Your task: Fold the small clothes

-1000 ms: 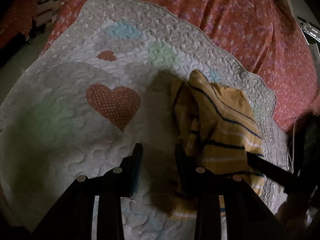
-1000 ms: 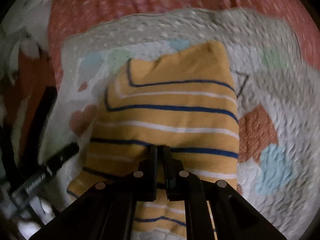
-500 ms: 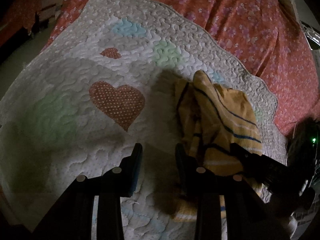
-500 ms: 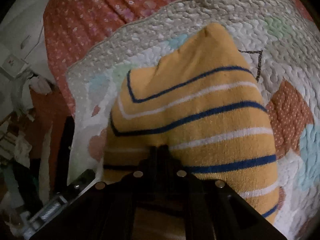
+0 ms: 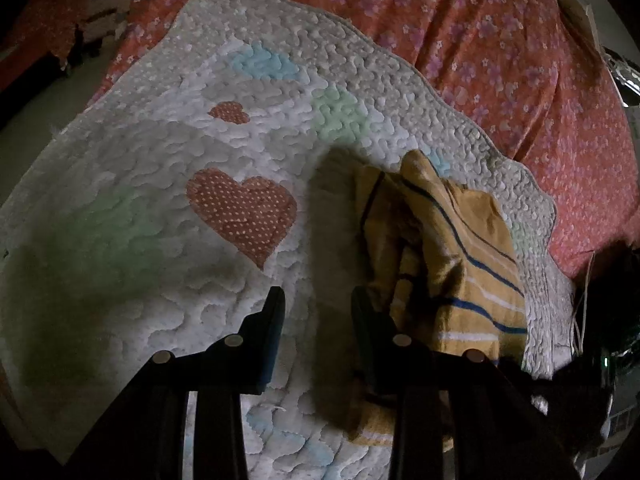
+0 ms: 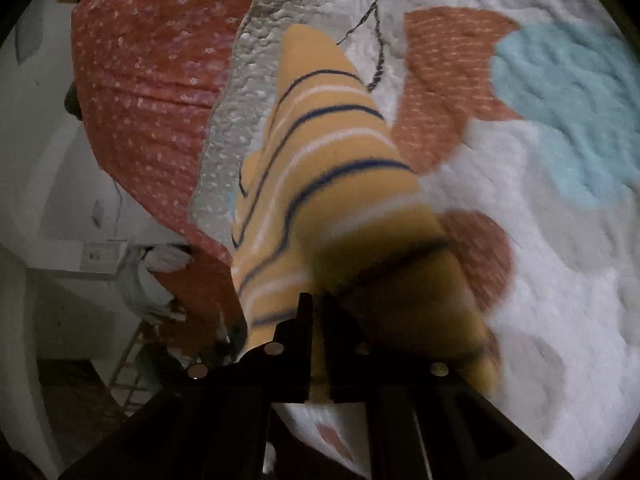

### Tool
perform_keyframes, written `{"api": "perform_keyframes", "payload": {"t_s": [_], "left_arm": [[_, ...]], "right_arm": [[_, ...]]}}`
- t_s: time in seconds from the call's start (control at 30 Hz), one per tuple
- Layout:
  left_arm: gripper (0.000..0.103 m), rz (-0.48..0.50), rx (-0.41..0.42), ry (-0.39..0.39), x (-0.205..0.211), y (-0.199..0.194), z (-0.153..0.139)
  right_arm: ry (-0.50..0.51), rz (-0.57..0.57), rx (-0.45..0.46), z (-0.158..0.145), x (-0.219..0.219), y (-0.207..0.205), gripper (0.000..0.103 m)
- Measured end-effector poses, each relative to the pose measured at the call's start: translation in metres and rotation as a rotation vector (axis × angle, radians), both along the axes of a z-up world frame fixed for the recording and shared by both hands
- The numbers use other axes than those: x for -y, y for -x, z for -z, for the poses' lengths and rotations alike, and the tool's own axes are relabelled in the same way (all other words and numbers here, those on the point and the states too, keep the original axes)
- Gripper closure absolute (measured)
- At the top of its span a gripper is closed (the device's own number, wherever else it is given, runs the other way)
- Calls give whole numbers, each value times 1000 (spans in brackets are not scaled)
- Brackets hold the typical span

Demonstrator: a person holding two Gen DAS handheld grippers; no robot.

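A small yellow garment (image 5: 452, 248) with navy and white stripes lies bunched at the right side of a white quilted mat (image 5: 168, 216) with heart patches. My left gripper (image 5: 316, 300) is open and empty, just left of the garment's near edge. My right gripper (image 6: 318, 304) is shut on the yellow garment (image 6: 320, 168) and holds one end of it lifted, so the cloth hangs stretched away from the fingers towards the mat's edge (image 6: 236, 96).
The mat lies on an orange floral bedsheet (image 5: 500, 52), which also shows in the right wrist view (image 6: 152, 64). Past the bed's edge are a white wall and furniture (image 6: 80, 248). A dark object (image 5: 600, 312) sits at the right.
My right gripper has lifted and swung the garment, tilting its view towards the bed's edge. The garment has gathered into a taller bunch. My left gripper has stayed open in place.
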State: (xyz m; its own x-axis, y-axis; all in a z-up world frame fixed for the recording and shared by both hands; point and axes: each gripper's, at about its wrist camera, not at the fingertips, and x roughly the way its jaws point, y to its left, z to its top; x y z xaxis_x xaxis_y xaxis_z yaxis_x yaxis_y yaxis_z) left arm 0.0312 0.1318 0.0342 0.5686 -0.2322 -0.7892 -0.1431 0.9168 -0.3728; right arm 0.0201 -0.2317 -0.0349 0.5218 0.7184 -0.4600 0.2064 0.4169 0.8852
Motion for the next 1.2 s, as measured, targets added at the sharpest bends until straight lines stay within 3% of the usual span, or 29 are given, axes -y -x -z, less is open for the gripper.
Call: {"api": "perform_keyframes", "payload": {"t_s": [0.1,0.17,0.23,0.33,0.4,0.53,0.63,0.7,0.77,0.87,1.03,1.13,1.2], "left_arm": [[70,-12,-1,9,-2,-1,0],[69,-11,0,4,-2,-1,-1],[69,-8,0,-2,-1,-1,-1],[69,-11,11,-18,0,1,-5],[69,-18,24,-36,0,4,-10],[68,2,45,-77,4,17,-22],[67,38,76,-141,20,36,-35],[62,70,115,-210,37,55,-45],[49,102,158,-286,57,79,-53],[39,144,207,-355,81,114,-62],[14,129,287,-408,102,166,-86],[0,112,349,-390,101,181,-113],[0,89,363,-372,98,183,-130]], "right_arm": [[66,3,65,-33,-2,0,85],[92,-14,109,-49,-13,-13,70],[112,-47,122,-51,-29,-31,69],[101,-126,57,-28,-63,-44,69],[99,-205,44,-21,-84,-34,69],[191,-351,55,-26,-103,8,69],[307,-321,54,-31,-85,36,69],[407,-270,54,-34,-66,53,69],[532,-217,56,-37,-49,68,69],[639,-160,50,-38,-34,87,69],[711,-161,77,-49,-38,107,69],[794,-167,131,-58,-41,124,62],[839,-164,149,-60,-42,133,58]]}}
